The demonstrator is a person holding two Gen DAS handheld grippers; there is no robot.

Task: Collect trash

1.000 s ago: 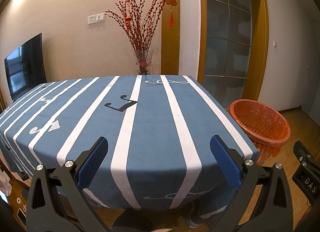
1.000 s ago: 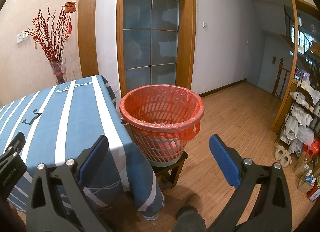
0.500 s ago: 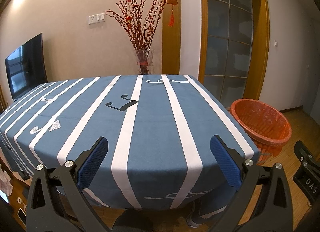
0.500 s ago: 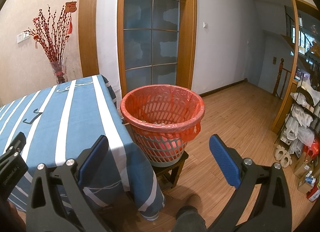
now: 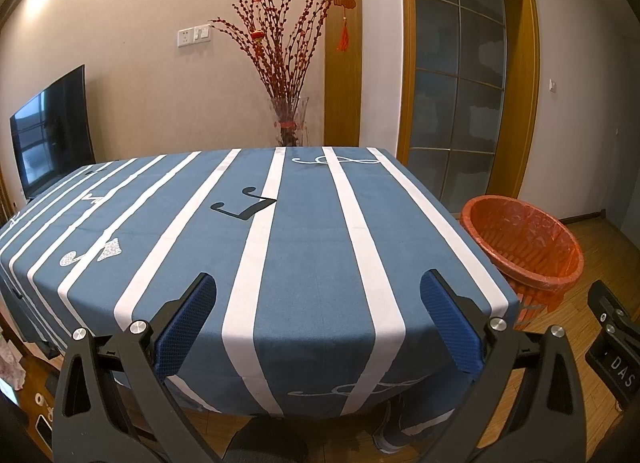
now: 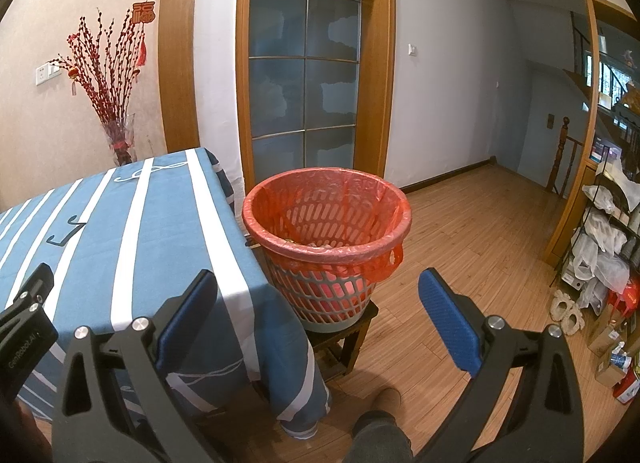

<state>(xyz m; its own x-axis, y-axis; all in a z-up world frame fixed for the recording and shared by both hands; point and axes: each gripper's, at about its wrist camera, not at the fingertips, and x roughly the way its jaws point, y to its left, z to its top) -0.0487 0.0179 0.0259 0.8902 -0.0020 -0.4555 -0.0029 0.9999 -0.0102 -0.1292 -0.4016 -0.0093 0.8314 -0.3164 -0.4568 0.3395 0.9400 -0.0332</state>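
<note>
Blue striped counter (image 5: 304, 247) unchanged, no trash in sight — we hold both hand-held grippers, left (image 5: 318, 321) and right (image 6: 318, 319), open and empty beside the red-lined plastic basket (image 6: 326, 223).

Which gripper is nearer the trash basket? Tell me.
Right. The right gripper faces the trash basket just ahead; the left gripper points over the table, basket off to its right.

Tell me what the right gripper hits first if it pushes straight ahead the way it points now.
Most likely the red-lined trash basket: the open right gripper frames it dead ahead. Depth is unclear, but nothing shows between them.
</note>
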